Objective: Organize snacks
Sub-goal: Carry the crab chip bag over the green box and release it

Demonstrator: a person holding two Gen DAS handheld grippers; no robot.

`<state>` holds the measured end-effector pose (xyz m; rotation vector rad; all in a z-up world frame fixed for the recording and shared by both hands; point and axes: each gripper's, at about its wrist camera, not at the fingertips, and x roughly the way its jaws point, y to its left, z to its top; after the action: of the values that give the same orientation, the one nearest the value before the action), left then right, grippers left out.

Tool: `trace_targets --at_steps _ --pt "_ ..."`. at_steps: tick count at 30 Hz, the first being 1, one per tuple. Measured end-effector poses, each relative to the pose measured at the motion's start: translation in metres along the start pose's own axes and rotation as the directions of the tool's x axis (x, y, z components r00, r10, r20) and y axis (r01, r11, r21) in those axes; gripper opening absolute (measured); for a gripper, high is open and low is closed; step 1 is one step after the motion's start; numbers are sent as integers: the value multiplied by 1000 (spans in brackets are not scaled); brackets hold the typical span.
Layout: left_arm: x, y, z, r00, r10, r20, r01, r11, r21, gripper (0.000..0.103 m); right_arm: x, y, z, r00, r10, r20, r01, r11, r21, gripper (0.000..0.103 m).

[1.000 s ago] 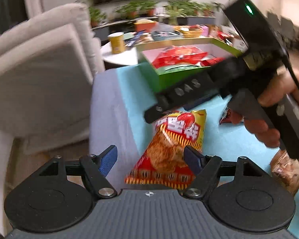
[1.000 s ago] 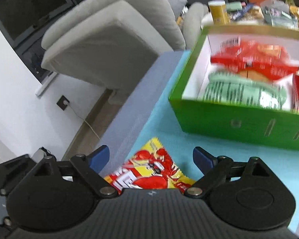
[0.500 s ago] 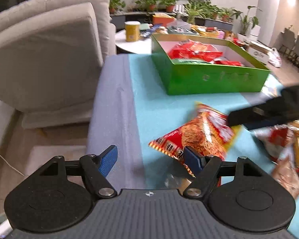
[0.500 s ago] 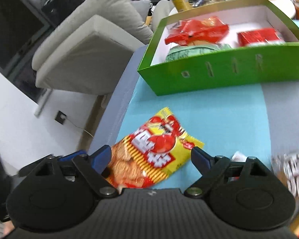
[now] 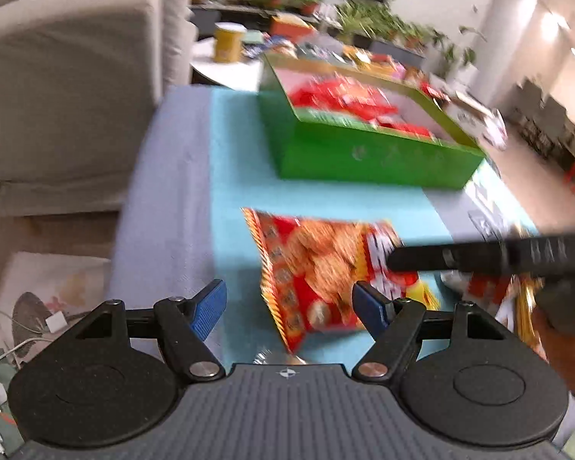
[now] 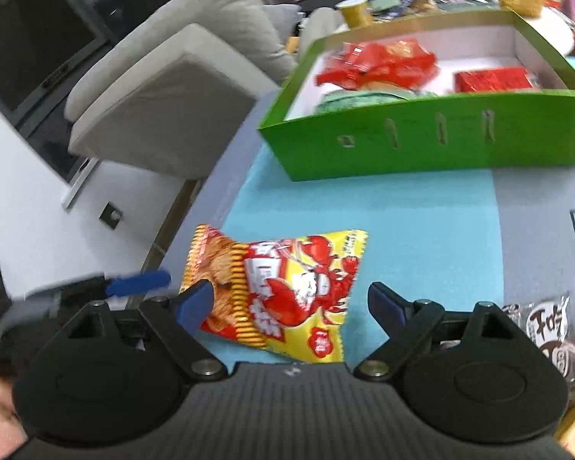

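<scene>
A red and yellow snack bag (image 5: 318, 264) with a crab picture lies flat on the teal mat (image 5: 234, 176). My left gripper (image 5: 289, 301) is open just short of it, and the bag's edge lies by the right blue pad. One black finger of my right gripper (image 5: 460, 258) reaches over the bag from the right. In the right wrist view the snack bag (image 6: 287, 287) lies between the fingers of my open right gripper (image 6: 289, 301), and the pads do not press it. The left gripper's blue fingertip (image 6: 142, 281) shows at the left. Beyond stands the green box (image 6: 421, 142) holding several snack packs.
A beige armchair (image 5: 69, 76) stands left of the table. Loose snack packets (image 6: 548, 329) lie at the right by the gripper. A round white side table with a yellow cup (image 5: 228, 42) is behind the green box (image 5: 364, 153). A hand (image 5: 559, 345) holds the right gripper.
The right gripper drew back from the green box, so the whole snack bag now lies between its fingers. In the left view it dropped from above the bag to the right side.
</scene>
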<state>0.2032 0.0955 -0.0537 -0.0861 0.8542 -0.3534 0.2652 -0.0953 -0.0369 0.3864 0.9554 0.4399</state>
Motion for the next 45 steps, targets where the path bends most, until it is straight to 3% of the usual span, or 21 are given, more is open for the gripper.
trace_targets --at_steps 3,7,10,12,15,20,24,29,35,41,45 --pt "12 -3 0 999 34 -11 -34 999 12 71 6 -6 3 1000 6 -7 -5 999 41 58" --pt "16 5 3 1000 -17 -12 16 999 -49 68 11 -9 3 1000 -8 1 8 999 38 57" --pt "15 5 1 999 -35 5 35 999 -35 58 12 -12 5 1000 -15 24 14 999 35 57" --pt "15 2 -1 999 -47 16 48 999 -18 43 15 -14 5 1000 17 19 -17 999 29 44" --pt "12 -5 -2 998 -46 34 45 999 21 36 16 -12 3 999 27 25 -28 999 26 41" --pt "-4 -23 -3 996 -19 87 12 996 84 34 -1 -3 4 998 25 64 -26 1000 5 37" --pt "-23 -34 7 990 -42 136 31 996 84 34 -25 5 8 991 28 129 -25 999 -19 37" --pt "-39 -59 28 976 -74 203 54 994 100 34 -62 7 21 971 4 237 3 1000 -29 37" --pt "-41 -103 67 955 -101 280 55 985 166 35 -99 -4 51 932 -37 360 61 997 -55 37" --pt "-15 -144 115 942 -112 317 41 974 222 35 -113 -33 93 897 -59 439 97 993 -65 37" --pt "19 -157 141 946 -90 312 21 976 219 35 -102 -52 111 878 -89 470 143 987 -80 38"
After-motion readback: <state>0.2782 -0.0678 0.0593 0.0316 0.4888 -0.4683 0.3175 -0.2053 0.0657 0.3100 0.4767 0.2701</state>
